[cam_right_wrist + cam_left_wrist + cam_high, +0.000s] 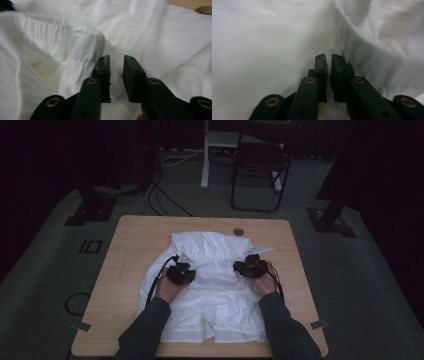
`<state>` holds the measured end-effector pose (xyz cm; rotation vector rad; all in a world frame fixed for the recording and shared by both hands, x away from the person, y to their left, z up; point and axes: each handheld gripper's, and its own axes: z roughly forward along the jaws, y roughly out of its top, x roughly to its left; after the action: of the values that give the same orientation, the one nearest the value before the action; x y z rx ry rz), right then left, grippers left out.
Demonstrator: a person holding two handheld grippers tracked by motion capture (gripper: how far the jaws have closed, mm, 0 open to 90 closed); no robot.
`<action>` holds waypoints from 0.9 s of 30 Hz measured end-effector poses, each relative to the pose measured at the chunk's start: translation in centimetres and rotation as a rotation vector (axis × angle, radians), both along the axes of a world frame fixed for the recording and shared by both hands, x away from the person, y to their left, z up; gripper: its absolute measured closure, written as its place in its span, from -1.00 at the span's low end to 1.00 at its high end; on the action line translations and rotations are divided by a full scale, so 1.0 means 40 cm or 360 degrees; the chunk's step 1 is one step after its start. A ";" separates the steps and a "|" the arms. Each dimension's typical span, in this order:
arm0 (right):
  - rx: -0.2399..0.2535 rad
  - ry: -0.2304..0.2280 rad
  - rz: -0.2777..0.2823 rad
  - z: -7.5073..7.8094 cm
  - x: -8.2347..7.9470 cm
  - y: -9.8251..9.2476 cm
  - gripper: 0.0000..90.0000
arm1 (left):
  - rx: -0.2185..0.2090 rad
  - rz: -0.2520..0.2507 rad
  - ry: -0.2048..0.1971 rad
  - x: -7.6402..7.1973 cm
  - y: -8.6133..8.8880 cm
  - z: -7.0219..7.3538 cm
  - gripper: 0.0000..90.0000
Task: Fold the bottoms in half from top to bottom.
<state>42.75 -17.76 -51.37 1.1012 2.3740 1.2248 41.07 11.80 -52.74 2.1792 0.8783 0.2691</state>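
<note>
A pile of white clothing (210,290) lies spread over the middle of the wooden table (135,245). On top are white shorts with a ribbed elastic waistband (47,27). My left gripper (181,273) rests on the cloth's left part. In the left gripper view its jaws (328,57) stand almost together, pinching white fabric (262,50), with a raised fold just to their right. My right gripper (250,266) sits on the cloth's right part. In the right gripper view it (117,58) is open, a clear gap between its jaws over the cloth, beside the waistband's end.
A small round grey grommet (238,231) is set in the table near its far edge. Beyond the table stand a black folding chair (260,162), a white post (204,155), floor cables (160,200) and dark stands (332,215). Bare wood borders the cloth on both sides.
</note>
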 end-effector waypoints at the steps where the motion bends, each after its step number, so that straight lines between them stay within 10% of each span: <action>1: 0.0000 0.0000 0.0000 0.000 0.000 0.000 0.66 | 0.0002 -0.0122 0.0004 -0.020 0.000 -0.001 0.83; 3: 0.0021 -0.0069 0.0063 0.011 -0.042 -0.022 0.59 | -0.0011 -0.0252 -0.0025 -0.066 0.003 -0.002 0.76; 7: 0.0071 -0.0100 0.0010 0.023 -0.057 -0.041 0.56 | -0.0115 -0.0228 -0.0029 -0.070 0.014 0.002 0.71; 13: 0.0046 -0.0057 0.0107 0.009 -0.083 -0.003 0.60 | -0.0013 -0.0222 -0.0007 -0.074 0.001 -0.015 0.64; 17: -0.0199 0.0071 0.0186 -0.065 -0.124 0.039 0.68 | 0.0026 -0.0244 0.0028 -0.089 0.003 -0.028 0.59; 22: -0.0116 0.0081 0.0117 -0.054 -0.116 0.010 0.54 | -0.0004 -0.0133 -0.0115 -0.094 0.039 0.011 0.47; 23: -0.0116 0.0081 0.0117 -0.054 -0.116 0.010 0.54 | -0.0034 0.0013 -0.0190 -0.081 0.073 0.040 0.47; 24: -0.0053 -0.0023 -0.0078 -0.009 -0.090 -0.019 0.40 | -0.0033 0.0118 -0.0228 -0.068 0.093 0.058 0.41; 27: 0.0010 -0.0071 -0.0225 0.010 -0.038 -0.034 0.27 | -0.0067 0.0286 -0.0288 -0.025 0.129 0.092 0.30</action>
<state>41.21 -19.14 -50.96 1.2077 2.2194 1.1967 40.07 16.94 -49.08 2.0034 0.9680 0.5225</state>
